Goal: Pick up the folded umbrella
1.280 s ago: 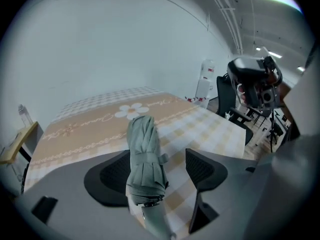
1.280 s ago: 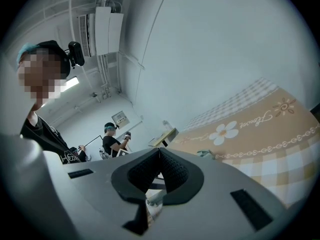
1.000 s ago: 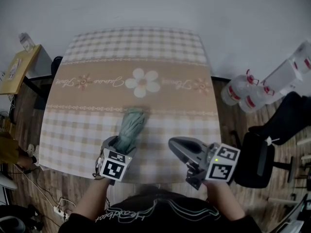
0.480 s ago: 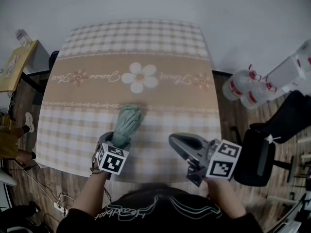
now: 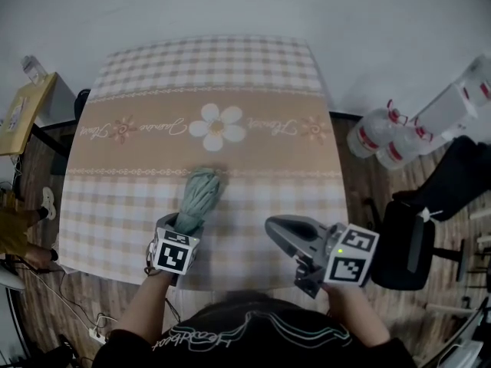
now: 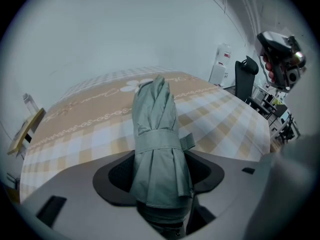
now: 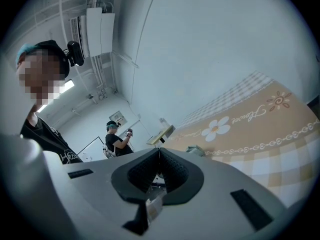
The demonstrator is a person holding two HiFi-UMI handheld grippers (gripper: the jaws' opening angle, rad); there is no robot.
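Sage-green folded fabric umbrella (image 5: 199,196) lies on the checked-cloth bench (image 5: 268,90), its near end between the left claw's (image 5: 182,223) closing jaws; likely light, soft outside, stiff within; grip below the strap (image 6: 157,139); right claw (image 5: 275,228) closed, empty.

The folded umbrella (image 5: 199,198), grey-green and bound by a strap, is laid near-left on the table (image 5: 291,167); one end is pointed far.

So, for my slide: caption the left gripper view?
Left gripper, jaws closing around the folded umbrella lying on the checked tablecloth.
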